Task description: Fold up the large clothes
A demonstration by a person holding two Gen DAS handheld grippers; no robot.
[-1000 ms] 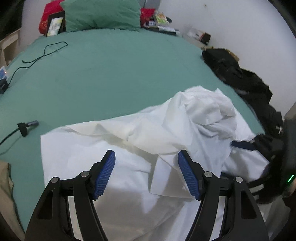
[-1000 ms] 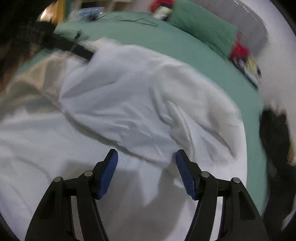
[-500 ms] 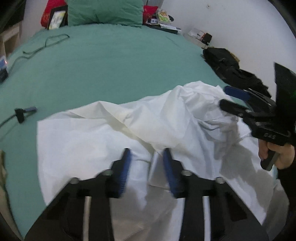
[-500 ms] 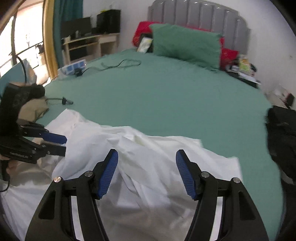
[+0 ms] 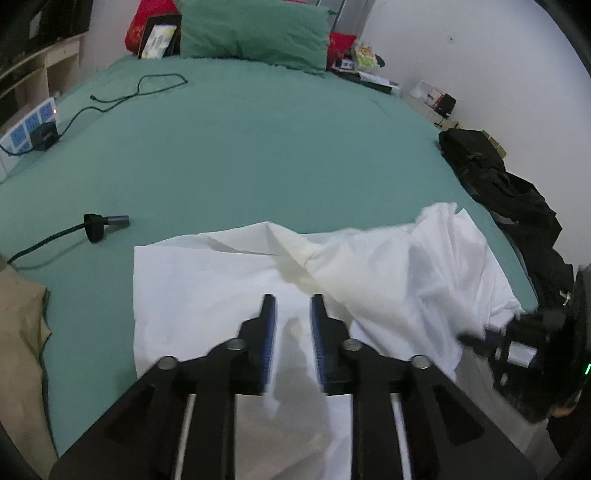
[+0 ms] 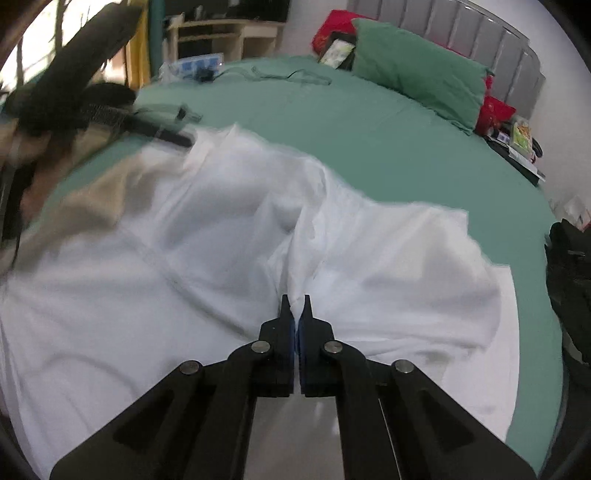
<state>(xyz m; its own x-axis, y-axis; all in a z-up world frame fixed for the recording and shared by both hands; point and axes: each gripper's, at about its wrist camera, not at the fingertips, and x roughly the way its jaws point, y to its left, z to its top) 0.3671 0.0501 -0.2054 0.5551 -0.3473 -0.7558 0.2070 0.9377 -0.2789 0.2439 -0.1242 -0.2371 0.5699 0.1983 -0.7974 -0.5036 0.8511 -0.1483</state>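
Observation:
A large white garment point(image 5: 207, 280) lies crumpled on the green bed point(image 5: 258, 140); it also fills the right wrist view point(image 6: 207, 236). My left gripper point(image 5: 291, 317) is over the garment's near middle, its jaws narrowed to a small gap with a fold of cloth between them, motion-blurred. My right gripper point(image 6: 295, 306) is shut on a bunched ridge of the white garment. The right gripper also shows at the right edge of the left wrist view point(image 5: 517, 339). The left gripper shows blurred at the upper left of the right wrist view point(image 6: 110, 118).
A green pillow point(image 5: 255, 33) and red items lie at the headboard. A black cable with a plug point(image 5: 96, 225) and a power strip point(image 5: 29, 125) lie at the left. Black clothes point(image 5: 506, 195) are piled along the right bed edge. A beige garment point(image 5: 22, 332) lies at the near left.
The left jaws have closed from wide open to a narrow gap over the cloth. The right gripper swung down and shut on a fold of the white garment.

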